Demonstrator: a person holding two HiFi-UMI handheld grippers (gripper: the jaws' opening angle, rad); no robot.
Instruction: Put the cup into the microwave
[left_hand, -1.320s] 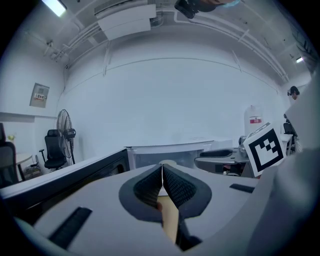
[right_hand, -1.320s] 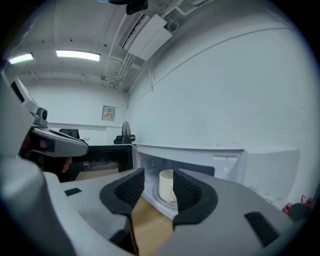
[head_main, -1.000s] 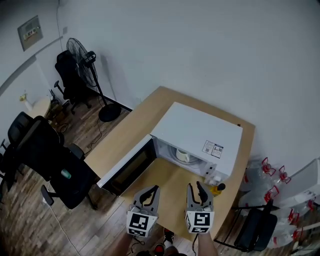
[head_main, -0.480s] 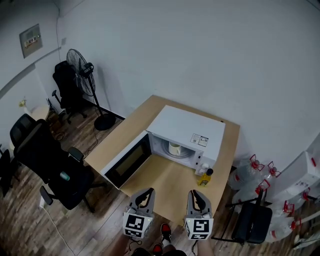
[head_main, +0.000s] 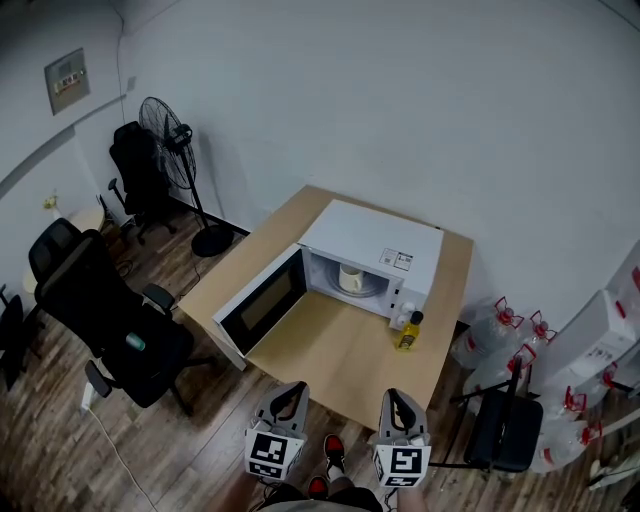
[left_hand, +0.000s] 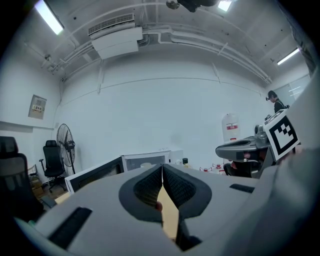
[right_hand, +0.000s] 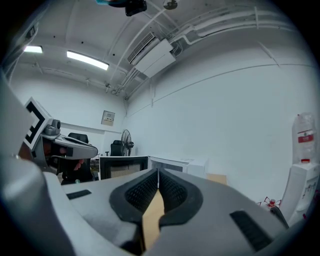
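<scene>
We hold the left gripper (left_hand: 162, 169) with its jaws pressed together at the tips and nothing between them. The right gripper (right_hand: 158, 173) has just been closing its jaws, and they now meet with nothing caught in them either. Both grippers hang side by side off the near edge of the wooden table (head_main: 335, 358), well apart from everything on it, each pointing roughly level toward the far wall. Across the table we see the white microwave (head_main: 378, 240) with its door (head_main: 262, 303) swung wide open to the left. The cup (head_main: 350, 277), pale and upright, stands inside the microwave cavity on the turntable. Just beside the microwave's right front corner stands a small yellow bottle (head_main: 408, 332) with a dark cap. Left of the table we see a black office chair (head_main: 108, 318) on the wood floor and, farther back by the wall, a standing fan (head_main: 167, 127). To the right of the table, clear water jugs (head_main: 498, 330) are clustered on the floor.
</scene>
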